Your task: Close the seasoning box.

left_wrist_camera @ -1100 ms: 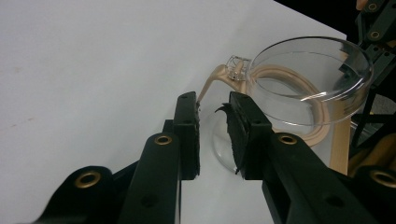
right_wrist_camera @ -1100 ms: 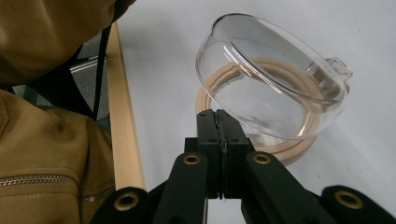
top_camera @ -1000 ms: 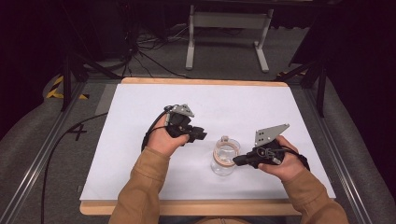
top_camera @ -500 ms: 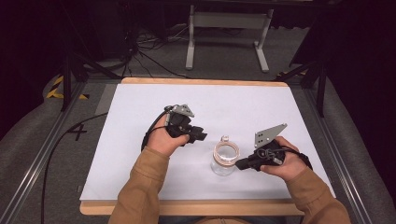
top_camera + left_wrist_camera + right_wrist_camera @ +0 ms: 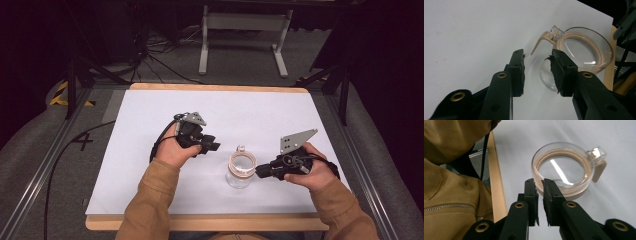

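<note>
Jar [image 5: 241,171] stood on the desk [image 5: 150,150] between both hands; right claw [image 5: 540,185] nearly clenched at its rim, likely gripping; left claw [image 5: 537,65] released nearby. Best to steady before lifting

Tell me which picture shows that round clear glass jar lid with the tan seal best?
The right gripper view: the round clear glass jar lid with the tan seal lies whole, with its clasp. The left gripper view shows it partly behind a tool jaw; the high view shows it small.
</note>
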A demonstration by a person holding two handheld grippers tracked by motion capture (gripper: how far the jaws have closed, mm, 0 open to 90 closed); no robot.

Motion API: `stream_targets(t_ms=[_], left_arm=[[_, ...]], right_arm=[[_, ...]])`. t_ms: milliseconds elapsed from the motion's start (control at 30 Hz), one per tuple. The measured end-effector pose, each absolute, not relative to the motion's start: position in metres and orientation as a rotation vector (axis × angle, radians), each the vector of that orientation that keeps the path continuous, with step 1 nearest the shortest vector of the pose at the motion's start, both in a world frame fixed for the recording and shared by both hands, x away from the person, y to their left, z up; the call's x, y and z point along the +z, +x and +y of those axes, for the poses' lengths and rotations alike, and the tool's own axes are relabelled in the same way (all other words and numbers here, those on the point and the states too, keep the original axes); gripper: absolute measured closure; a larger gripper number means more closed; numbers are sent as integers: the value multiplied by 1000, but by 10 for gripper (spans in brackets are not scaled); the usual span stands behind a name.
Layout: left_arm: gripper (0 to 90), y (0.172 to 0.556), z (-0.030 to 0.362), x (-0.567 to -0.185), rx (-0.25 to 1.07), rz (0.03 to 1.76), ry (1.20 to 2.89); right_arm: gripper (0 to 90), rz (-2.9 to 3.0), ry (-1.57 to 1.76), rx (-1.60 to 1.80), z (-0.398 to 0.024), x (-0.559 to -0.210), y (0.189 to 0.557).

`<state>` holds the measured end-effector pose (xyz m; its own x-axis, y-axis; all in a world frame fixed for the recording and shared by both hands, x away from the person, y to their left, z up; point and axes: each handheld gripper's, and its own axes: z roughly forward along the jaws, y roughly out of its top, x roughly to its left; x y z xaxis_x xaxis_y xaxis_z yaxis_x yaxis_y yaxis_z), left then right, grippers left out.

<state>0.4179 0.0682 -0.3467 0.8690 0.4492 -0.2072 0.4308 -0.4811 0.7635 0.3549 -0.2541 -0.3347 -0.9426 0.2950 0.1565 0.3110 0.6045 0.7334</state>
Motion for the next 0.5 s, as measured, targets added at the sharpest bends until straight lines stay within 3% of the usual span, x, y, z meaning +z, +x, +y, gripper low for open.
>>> stream_targets(t_ms=[233,500], left_arm=[[608,413,80,-347,48,670,2116],[517,412,97,-349,138,739,2092]], right_arm=[[728,-2784,-578,-1393,-269,-321,361],[637,-2797,-739,-1501,-290,-313,375]])
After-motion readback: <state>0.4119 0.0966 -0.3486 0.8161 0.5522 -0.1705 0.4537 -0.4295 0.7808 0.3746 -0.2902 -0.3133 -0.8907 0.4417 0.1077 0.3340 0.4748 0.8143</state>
